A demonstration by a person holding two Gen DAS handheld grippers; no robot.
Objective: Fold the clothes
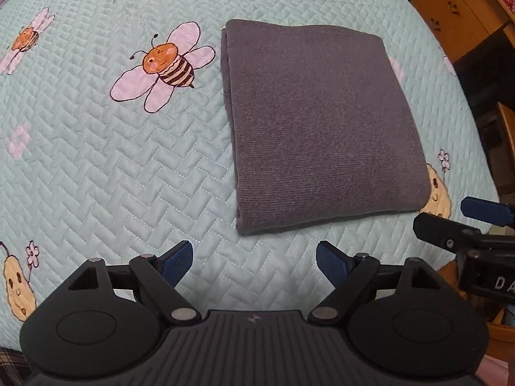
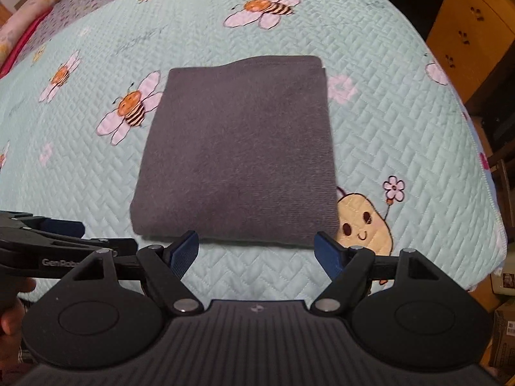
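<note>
**A:** Where did the garment lie at that point?

**B:** The folded grey knit garment (image 2: 235,148) lay flat on the mint quilted bedspread (image 2: 402,128), its left edge touching a printed bee (image 2: 132,109), its near right corner over a yellow cartoon figure (image 2: 367,222). It was already a neat rectangle of several layers.

**A:** And the grippers?

**B:** The left gripper (image 1: 254,262) hung above bare quilt, just short of the garment's near edge, with its jaws spread wide and nothing between them. The right gripper (image 2: 256,252) was likewise wide apart and empty, poised over that same near edge. Neither pad touched the cloth.

**A:** How would it handle?

**B:** I judged it soft, light and limp; it would sag and slide apart if lifted by one layer. The ribbed knit looked grippy, not slippery, and nothing about it was fragile.

**A:** Where to take it?

**B:** At the two near corners, pinching the whole stack together, one gripper on each, so that the layers stayed aligned.
</note>
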